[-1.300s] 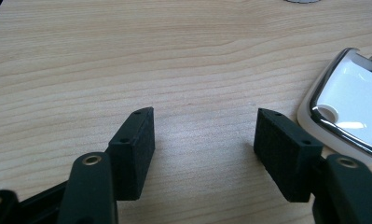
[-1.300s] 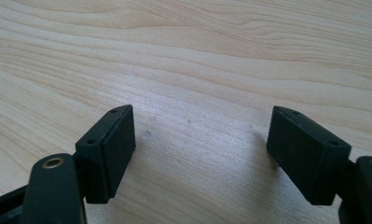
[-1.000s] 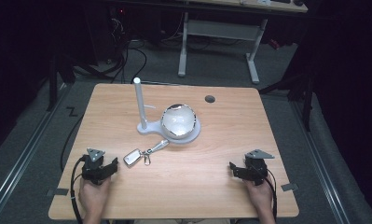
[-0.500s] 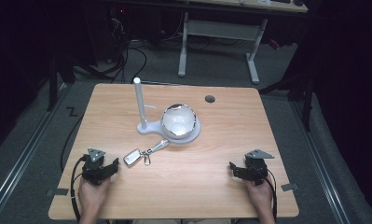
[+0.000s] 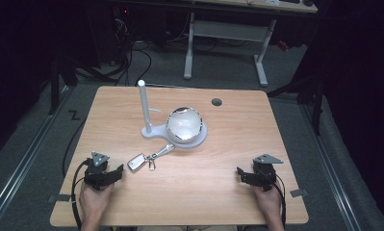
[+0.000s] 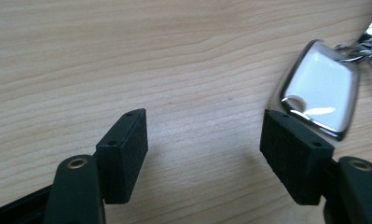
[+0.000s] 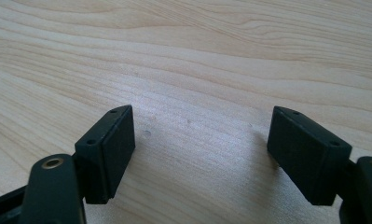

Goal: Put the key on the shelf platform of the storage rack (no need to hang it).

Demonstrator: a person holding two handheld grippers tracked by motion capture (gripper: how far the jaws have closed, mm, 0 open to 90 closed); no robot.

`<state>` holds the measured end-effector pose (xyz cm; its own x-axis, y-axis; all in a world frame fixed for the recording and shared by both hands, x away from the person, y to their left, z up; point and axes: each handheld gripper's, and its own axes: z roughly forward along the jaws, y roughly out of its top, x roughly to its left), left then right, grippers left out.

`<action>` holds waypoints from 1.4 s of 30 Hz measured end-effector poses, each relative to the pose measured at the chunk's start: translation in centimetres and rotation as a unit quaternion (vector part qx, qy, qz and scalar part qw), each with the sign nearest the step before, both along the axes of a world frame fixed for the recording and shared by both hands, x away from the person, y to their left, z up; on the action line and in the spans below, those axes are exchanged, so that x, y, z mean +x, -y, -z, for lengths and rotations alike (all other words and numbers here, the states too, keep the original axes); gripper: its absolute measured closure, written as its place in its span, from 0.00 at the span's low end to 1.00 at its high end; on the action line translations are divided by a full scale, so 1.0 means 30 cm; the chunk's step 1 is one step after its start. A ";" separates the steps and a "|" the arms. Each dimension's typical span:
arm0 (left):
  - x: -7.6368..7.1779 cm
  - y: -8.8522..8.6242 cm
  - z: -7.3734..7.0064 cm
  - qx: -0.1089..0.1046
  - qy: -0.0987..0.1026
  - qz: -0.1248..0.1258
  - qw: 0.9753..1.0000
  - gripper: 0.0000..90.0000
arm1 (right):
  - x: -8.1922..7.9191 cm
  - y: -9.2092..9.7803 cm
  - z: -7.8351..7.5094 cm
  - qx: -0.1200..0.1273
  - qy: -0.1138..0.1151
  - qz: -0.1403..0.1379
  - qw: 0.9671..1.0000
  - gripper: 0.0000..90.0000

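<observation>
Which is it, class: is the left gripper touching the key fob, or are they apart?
Apart. In the high view, bare table separates the left gripper from the key fob; both jaws stand open.

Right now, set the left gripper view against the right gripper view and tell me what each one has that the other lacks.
The left gripper view has the key fob, white-faced with a shiny rim, lying flat just beyond its right-hand jaw, with a bit of its metal ring and clip at the top right corner. The right gripper view adds no object of its own: past its jaws lies bare wood. Both share the light wooden table and a pair of black padded jaws standing wide apart with nothing between them, on the left gripper and the right gripper.
</observation>
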<state>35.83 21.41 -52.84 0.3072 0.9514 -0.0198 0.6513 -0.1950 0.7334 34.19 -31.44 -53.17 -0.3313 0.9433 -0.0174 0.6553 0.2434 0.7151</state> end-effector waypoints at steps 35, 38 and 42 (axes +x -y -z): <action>0.009 0.147 -0.080 -0.011 0.011 0.096 0.995 0.34 | 0.000 -0.001 0.000 -0.001 0.001 -0.001 1.000 0.26; 0.024 0.166 -0.074 -0.006 0.009 0.100 0.995 0.34 | 0.000 -0.001 0.000 -0.001 0.001 -0.001 1.000 0.26; 0.039 0.181 -0.060 0.001 0.003 0.101 0.995 0.34 | 0.000 -0.001 0.000 -0.001 0.001 -0.001 1.000 0.26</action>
